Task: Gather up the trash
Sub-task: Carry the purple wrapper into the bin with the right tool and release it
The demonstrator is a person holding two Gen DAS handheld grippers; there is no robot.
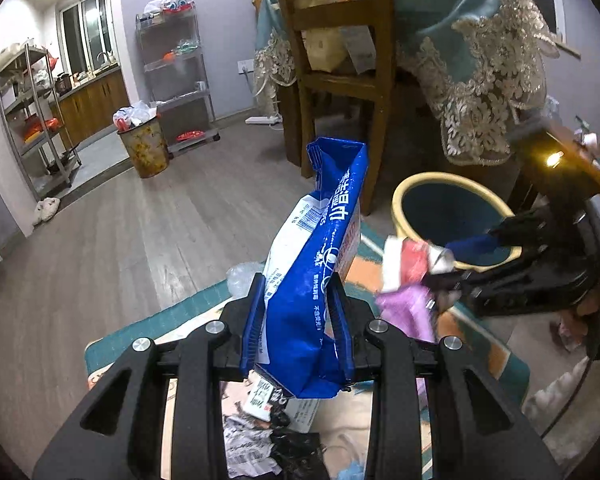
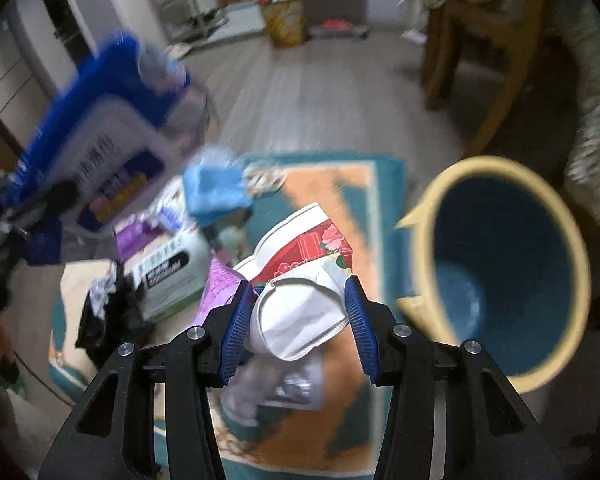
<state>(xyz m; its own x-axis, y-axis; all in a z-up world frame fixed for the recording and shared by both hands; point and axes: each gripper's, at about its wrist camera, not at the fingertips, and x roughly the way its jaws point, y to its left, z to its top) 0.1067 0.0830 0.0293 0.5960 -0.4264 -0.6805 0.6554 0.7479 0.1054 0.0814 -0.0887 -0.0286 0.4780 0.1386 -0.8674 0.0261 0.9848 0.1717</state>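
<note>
both grippers were loaded and mid-carry toward the bin: the left gripper (image 1: 300,320) was clamped on a tall blue-and-white plastic snack bag (image 1: 320,248) held upright above the patterned teal-and-orange rug (image 1: 148,332), and the right gripper (image 2: 298,316) was pinched on a crumpled white paper packet with a red floral print (image 2: 300,280), just left of the round yellow-rimmed wastebasket with a dark blue inside (image 2: 548,220). the next move likely called for bringing each piece over the rim before letting go — the basket looked empty, while more wrappers, among them a black plastic scrap (image 2: 108,312), lay on the rug.
</note>
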